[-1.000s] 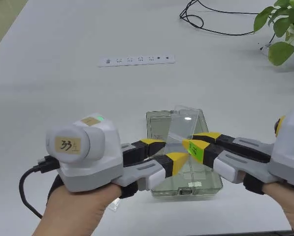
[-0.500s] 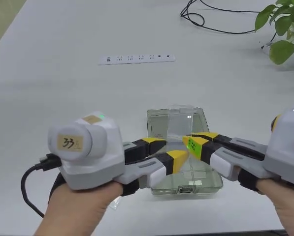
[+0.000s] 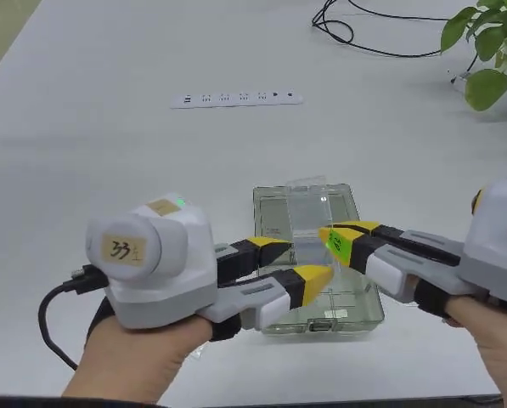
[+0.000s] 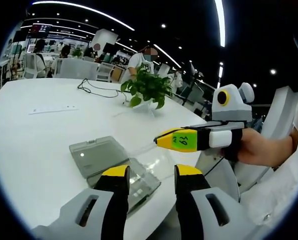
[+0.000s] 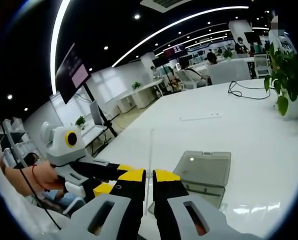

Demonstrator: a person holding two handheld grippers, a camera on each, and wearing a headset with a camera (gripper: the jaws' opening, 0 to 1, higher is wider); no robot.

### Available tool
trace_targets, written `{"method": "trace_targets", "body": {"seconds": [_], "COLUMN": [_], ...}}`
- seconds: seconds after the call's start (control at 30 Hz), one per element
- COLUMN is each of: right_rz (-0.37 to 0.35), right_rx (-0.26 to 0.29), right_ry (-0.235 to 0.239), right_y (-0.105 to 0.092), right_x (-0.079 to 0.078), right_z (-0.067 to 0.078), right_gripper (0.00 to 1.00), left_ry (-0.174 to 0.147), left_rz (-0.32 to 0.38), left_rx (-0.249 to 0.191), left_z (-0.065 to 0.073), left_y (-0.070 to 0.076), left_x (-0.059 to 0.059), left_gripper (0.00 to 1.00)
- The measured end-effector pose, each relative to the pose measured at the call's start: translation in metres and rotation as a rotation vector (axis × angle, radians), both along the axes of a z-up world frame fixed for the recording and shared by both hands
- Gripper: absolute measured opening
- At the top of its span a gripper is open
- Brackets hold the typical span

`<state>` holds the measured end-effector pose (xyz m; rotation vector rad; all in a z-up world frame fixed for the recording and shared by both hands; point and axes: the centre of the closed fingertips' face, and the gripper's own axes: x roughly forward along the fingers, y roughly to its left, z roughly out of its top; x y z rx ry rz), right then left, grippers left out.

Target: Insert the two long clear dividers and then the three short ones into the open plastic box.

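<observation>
The right claw (image 3: 345,236), pinched shut on a thin clear plastic divider (image 3: 309,214), has lowered it from a raised tilt into the open clear plastic box (image 3: 260,208) on the white desk (image 3: 109,161). The left claw (image 3: 295,260) gapes empty alongside. Seating looks near.

We read a handwritten "33" on the small beige paper sticker (image 3: 122,250) on the white-and-grey left gripper (image 3: 302,259). The small green sticker (image 4: 181,142) on the yellow-tipped right gripper (image 4: 159,139) bears two digits, perhaps "39"; we cannot tell surely.

Open-plan office, white desks (image 4: 84,67), wall screen (image 5: 73,75)
</observation>
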<state>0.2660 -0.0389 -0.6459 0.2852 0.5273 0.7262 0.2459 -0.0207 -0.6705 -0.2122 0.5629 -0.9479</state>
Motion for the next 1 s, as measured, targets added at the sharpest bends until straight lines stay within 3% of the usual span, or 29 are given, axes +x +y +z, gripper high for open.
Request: {"method": "trace_targets", "body": {"seconds": [0.23,0.57,0.73,0.8,1.0], "right_rz": [-0.028,-0.068,-0.094,-0.113,-0.168], "right_rx": [-0.028,-0.101,-0.121,-0.136,-0.168], "right_ry": [0.018,0.081,0.129,0.167,0.262], "right_y": [-0.011,-0.028,-0.033,-0.042,-0.050], "right_x": [0.008,0.021,0.027,0.034,0.034], "right_z": [-0.002,-0.012,-0.019,-0.028,-0.045], "right_gripper": [0.06,0.06,0.06,0.06,0.06], "left_ry": [-0.021,-0.080,-0.106,-0.119,-0.142], "left_rz": [-0.019,-0.088,-0.138,-0.161,-0.202], "left_rx": [0.020,0.086,0.132,0.144,0.172], "left_z": [-0.004,-0.017,-0.027,-0.031,-0.039], "left_y": [0.013,0.031,0.036,0.037,0.039], "left_x": [0.000,-0.006,-0.010,-0.011,-0.014], "left_gripper": [0.40,0.58,0.65,0.69,0.83]}}
